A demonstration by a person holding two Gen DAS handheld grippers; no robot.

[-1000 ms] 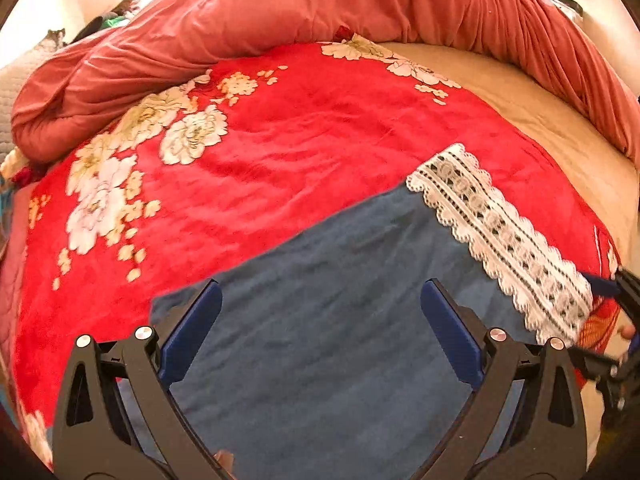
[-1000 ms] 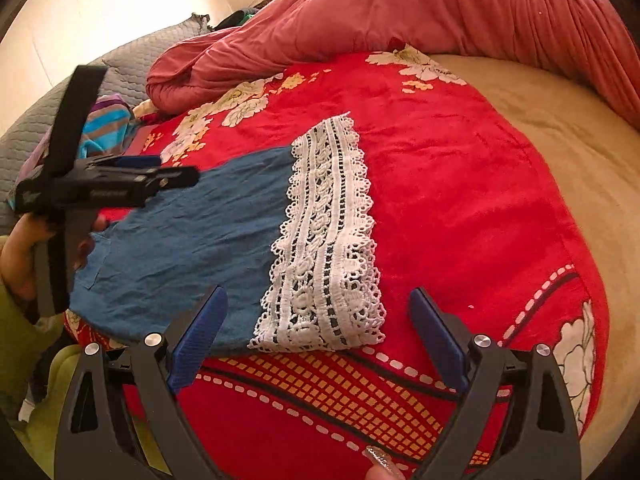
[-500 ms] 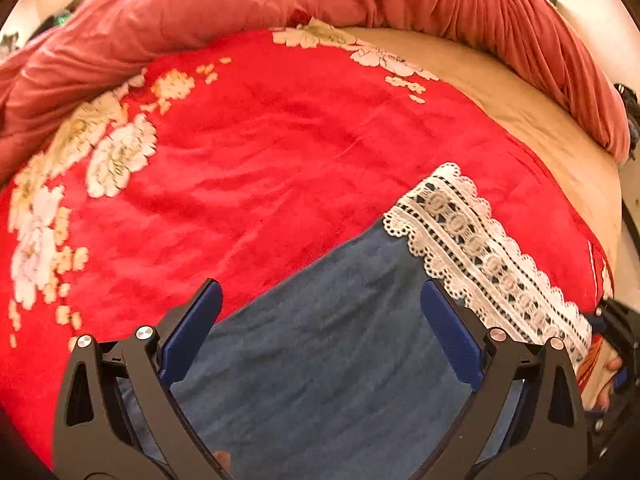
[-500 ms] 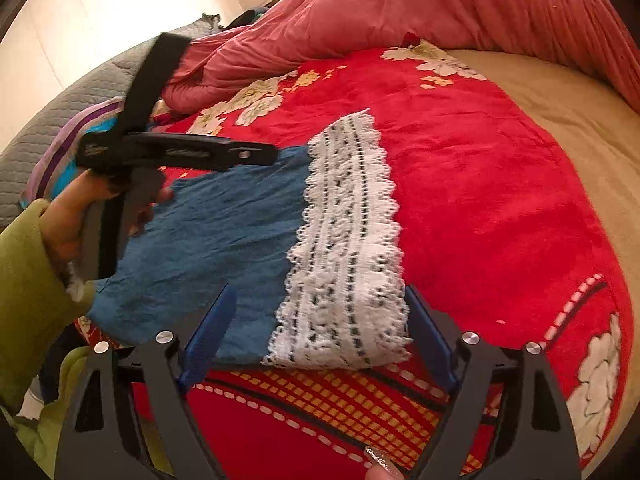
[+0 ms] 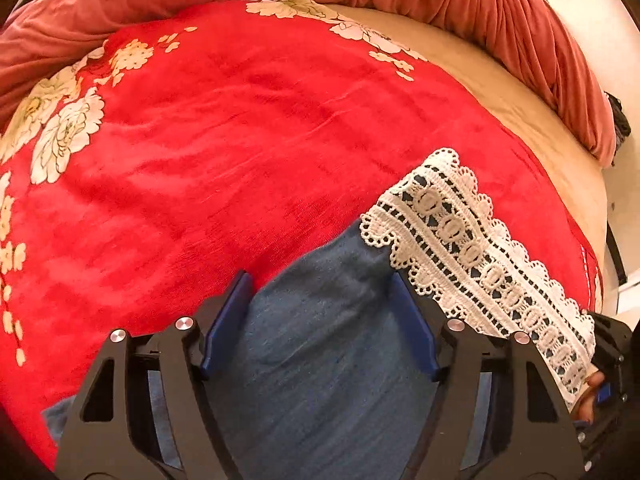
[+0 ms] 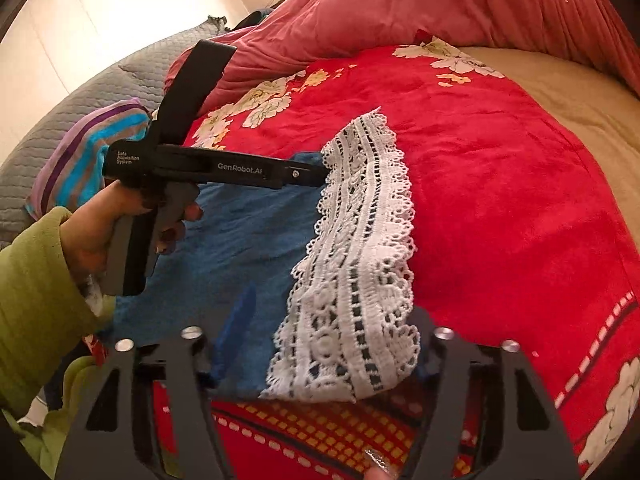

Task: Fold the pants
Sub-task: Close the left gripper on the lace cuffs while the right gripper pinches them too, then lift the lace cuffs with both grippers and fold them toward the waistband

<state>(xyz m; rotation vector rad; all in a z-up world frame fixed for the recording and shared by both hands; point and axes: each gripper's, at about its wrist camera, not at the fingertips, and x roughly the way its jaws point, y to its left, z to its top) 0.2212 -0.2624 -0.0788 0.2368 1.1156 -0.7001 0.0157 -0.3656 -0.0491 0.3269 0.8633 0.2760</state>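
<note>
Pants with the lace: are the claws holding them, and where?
Not yet. The left gripper and right gripper, both open, straddle the pants at the lace hem.

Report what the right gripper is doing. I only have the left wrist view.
Observer: The right gripper is open, with its fingers on either side of the near end of the lace hem.
Operator: Where is my left tip?
Observer: The left gripper has its tip at the far end of the hem, where the blue pants meet the lace.
Operator: Anything past the pants on that side?
Observer: A striped cloth lies against a grey quilt.
</note>
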